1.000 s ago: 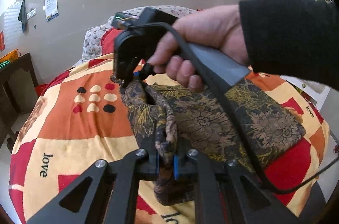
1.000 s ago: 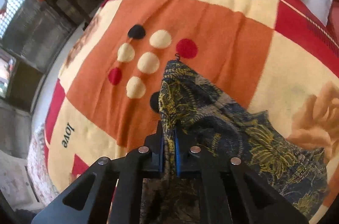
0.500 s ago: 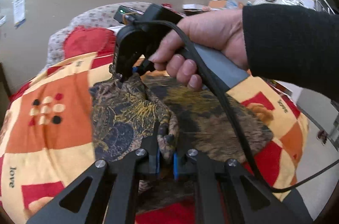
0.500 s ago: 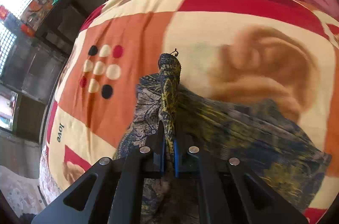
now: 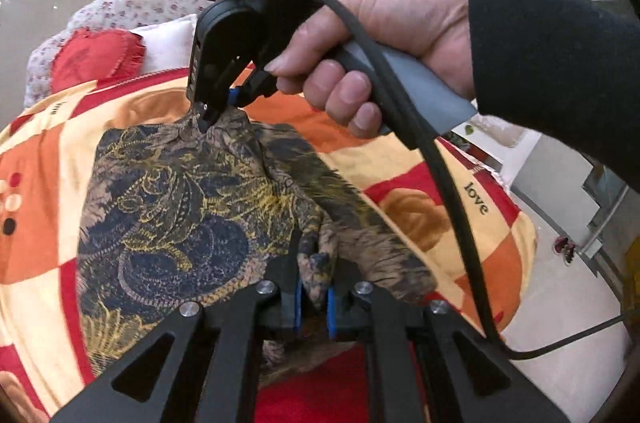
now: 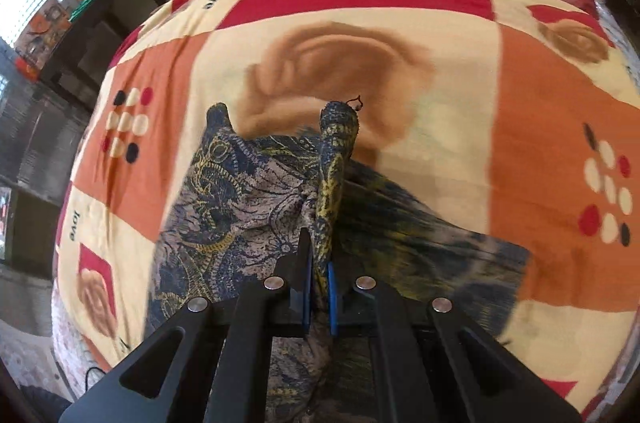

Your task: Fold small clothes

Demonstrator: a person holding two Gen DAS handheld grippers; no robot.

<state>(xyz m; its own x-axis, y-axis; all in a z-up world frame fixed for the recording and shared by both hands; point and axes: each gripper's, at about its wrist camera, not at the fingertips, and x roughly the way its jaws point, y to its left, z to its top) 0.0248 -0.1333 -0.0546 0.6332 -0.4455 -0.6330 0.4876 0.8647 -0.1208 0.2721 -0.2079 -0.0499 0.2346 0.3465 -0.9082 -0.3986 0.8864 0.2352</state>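
The left gripper, at six o'clock in its own view, is clamped on a bunched corner of the dark paisley garment, whose cloth lies over the patchwork blanket. At eleven o'clock beyond it, the right gripper, held in the person's hand, pinches the far corner. The lifted edge runs between the two grippers, near to far, ready, it seems, to be carried across the rest of the cloth.

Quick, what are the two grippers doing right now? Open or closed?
Left gripper: closed, holding the patterned cloth.
Right gripper: closed, holding the same cloth.
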